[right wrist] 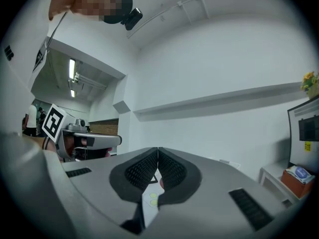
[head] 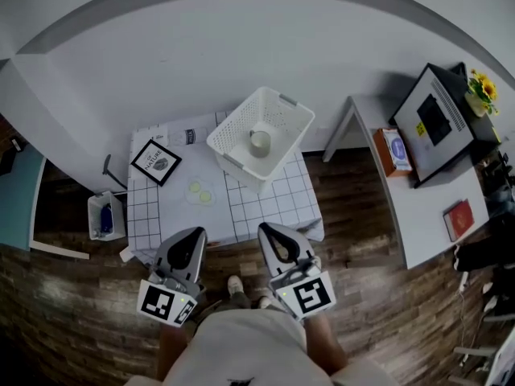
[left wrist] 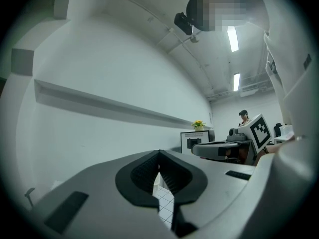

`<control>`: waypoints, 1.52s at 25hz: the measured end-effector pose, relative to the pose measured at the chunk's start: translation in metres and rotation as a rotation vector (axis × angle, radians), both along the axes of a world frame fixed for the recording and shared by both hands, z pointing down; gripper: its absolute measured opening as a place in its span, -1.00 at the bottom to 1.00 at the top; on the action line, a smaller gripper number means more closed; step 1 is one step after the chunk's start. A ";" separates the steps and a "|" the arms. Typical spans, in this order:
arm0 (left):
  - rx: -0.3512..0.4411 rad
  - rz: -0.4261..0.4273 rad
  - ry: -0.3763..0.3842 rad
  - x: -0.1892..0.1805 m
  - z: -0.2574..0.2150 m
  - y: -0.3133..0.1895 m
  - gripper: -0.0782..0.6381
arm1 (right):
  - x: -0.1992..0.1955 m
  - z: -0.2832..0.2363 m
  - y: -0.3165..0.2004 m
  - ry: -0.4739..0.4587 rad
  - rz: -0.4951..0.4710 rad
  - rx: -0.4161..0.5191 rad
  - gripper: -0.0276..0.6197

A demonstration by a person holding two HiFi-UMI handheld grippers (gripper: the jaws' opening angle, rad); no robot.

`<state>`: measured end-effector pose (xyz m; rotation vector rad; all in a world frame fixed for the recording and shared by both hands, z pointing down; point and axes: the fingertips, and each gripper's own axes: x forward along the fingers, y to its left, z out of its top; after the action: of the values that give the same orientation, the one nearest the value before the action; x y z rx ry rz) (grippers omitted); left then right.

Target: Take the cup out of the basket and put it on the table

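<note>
A person stands at the near edge of a small table point(head: 265, 201) covered in a white grid-pattern cloth, a gripper in each hand, seen in the lower centre of the head view. The left gripper point(head: 195, 236) has its jaws brought together at the tips with nothing between them, as its own view point(left wrist: 159, 158) shows; the right gripper point(head: 267, 230) is likewise closed and empty point(right wrist: 158, 154). Both are well apart from the white perforated basket point(head: 232, 119), which sits at the table's far right corner, upper centre of the frame. The pale cup point(head: 260, 141) stands upright on the basket's floor. A black-framed picture point(head: 156, 162) lies at the table's left, with two pale green discs point(head: 199, 191) near the middle. Yellow flowers point(head: 483, 88) top a side desk at upper right
</note>
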<state>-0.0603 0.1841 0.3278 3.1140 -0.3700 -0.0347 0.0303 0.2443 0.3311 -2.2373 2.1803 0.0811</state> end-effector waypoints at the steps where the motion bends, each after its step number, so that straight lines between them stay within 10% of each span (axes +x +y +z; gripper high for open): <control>1: -0.003 0.008 0.002 0.001 0.001 -0.006 -0.77 | 0.000 0.001 -0.006 0.002 0.006 -0.003 -0.87; 16: -0.043 0.087 0.019 0.028 0.005 -0.072 -0.77 | 0.017 -0.001 -0.072 0.009 0.070 -0.024 -0.87; 38: -0.031 -0.057 -0.027 0.142 0.010 -0.153 -0.77 | 0.136 0.002 -0.165 -0.004 -0.094 0.004 -0.87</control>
<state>0.0821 0.0312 0.3374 3.0757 -0.4553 0.0134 0.1666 0.0789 0.3331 -2.1268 2.2772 0.0789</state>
